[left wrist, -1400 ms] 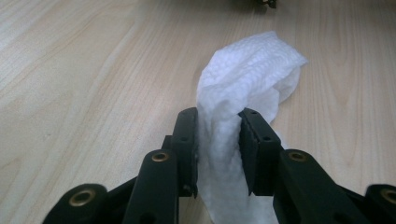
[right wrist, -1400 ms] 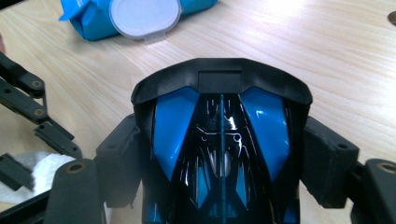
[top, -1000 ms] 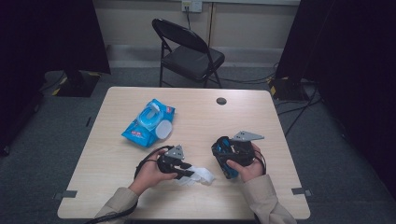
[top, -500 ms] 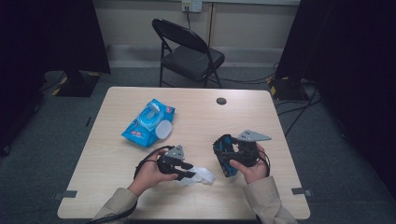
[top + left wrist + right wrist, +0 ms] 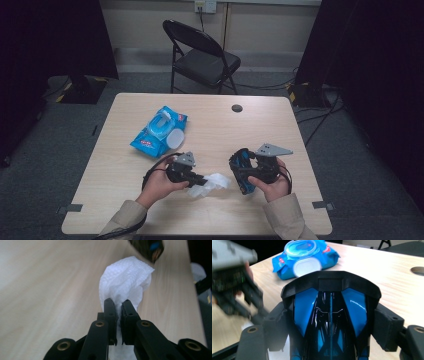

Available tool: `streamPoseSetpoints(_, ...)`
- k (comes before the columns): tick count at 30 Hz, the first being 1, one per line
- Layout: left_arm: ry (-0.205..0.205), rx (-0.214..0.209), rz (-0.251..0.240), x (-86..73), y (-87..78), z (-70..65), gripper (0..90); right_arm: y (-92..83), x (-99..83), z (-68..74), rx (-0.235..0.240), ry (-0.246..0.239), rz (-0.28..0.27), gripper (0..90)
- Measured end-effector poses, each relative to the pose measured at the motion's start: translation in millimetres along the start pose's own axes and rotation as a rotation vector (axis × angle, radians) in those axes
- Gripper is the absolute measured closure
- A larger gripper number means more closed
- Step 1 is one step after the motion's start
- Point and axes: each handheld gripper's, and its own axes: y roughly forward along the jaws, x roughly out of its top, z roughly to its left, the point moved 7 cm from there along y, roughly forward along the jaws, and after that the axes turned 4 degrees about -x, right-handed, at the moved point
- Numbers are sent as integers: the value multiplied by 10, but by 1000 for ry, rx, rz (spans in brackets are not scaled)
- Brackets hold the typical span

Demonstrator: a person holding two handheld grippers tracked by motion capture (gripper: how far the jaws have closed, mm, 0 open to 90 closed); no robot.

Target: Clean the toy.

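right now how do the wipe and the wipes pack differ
The wipe is white, crumpled and pinched in the left gripper; the wipes pack is blue, lies flat on the table, ungripped, lid open. The wipe is far smaller than the pack. Both sit left of the right gripper.

Two hand-held grippers are counted: the left hand-held gripper (image 5: 200, 179) and the right hand-held gripper (image 5: 240, 172). One white wipe (image 5: 212, 183), one blue toy car (image 5: 243, 161), one wipes pack (image 5: 159, 131), one folding chair (image 5: 200, 54) and one counter (image 5: 260, 125) are counted.
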Motion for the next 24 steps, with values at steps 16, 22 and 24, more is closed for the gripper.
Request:
streamPoseSetpoints(16, 8, 13, -158, 421, -386, 6, 849, 115, 24, 212, 60, -28, 10, 257)
streamPoseSetpoints(22, 22, 15, -149, 555, -288, 1, 847, 159, 1, 270, 81, -44, 22, 257)
streamPoseSetpoints(24, 9, 7, -171, 598, -290, -6, 847, 165, 1, 280, 82, -49, 25, 257)
